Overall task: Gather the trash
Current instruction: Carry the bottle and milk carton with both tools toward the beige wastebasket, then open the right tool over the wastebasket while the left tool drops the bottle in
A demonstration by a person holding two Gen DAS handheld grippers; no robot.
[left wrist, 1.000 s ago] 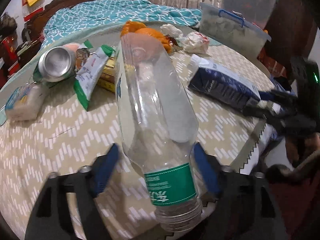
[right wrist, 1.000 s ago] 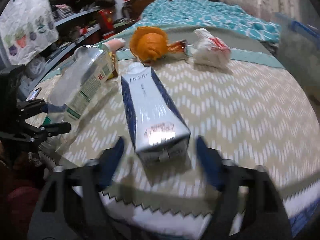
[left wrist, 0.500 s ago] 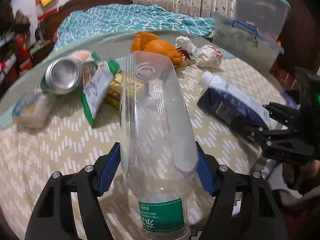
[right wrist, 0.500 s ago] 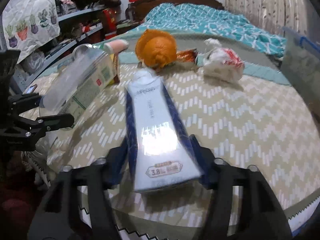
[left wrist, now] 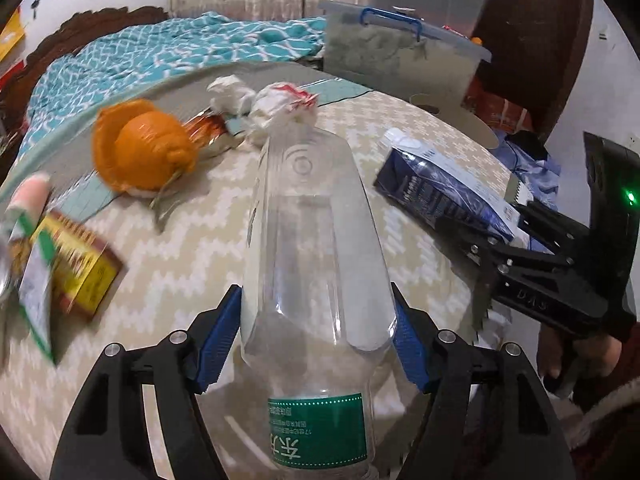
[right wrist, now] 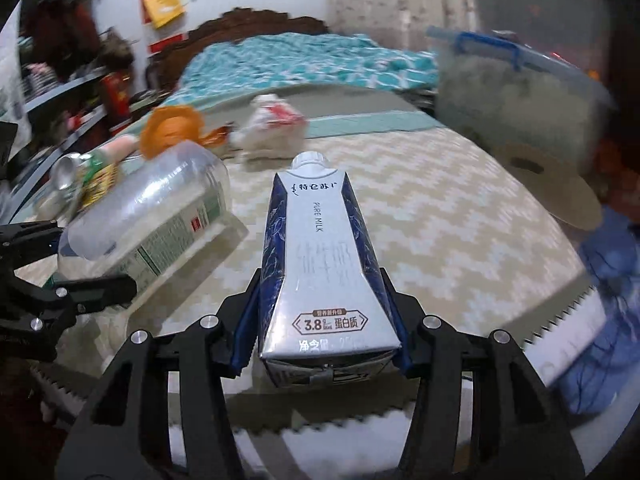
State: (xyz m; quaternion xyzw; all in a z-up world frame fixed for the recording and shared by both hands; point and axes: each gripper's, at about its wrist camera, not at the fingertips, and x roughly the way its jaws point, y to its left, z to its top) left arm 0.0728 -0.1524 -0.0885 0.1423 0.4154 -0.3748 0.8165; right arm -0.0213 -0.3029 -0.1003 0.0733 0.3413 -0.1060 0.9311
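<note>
- Between left gripper (left wrist: 316,344) jaws: clear plastic bottle (left wrist: 312,264), clamped near shoulder, long axis running away, base far
- Right gripper (right wrist: 322,320): jaws clamped on milk carton (right wrist: 320,264), cap end far
- Worktop (left wrist: 192,248): remaining litter, blurred, probably wrappers

Water bottle (left wrist: 316,264): clear plastic, green label with white characters. Milk carton (right wrist: 324,264): silver-white face, navy sides with pale line drawing. Desk cloth (left wrist: 192,248): beige with white chevrons, teal border. Tongs (left wrist: 316,344): black frames, blue pads. Peel (left wrist: 140,152): orange. Small box (left wrist: 84,268): yellow and red. Bedspread (right wrist: 304,60): teal with white lattice. Crumpled wrapper (left wrist: 280,108): white with red.
</note>
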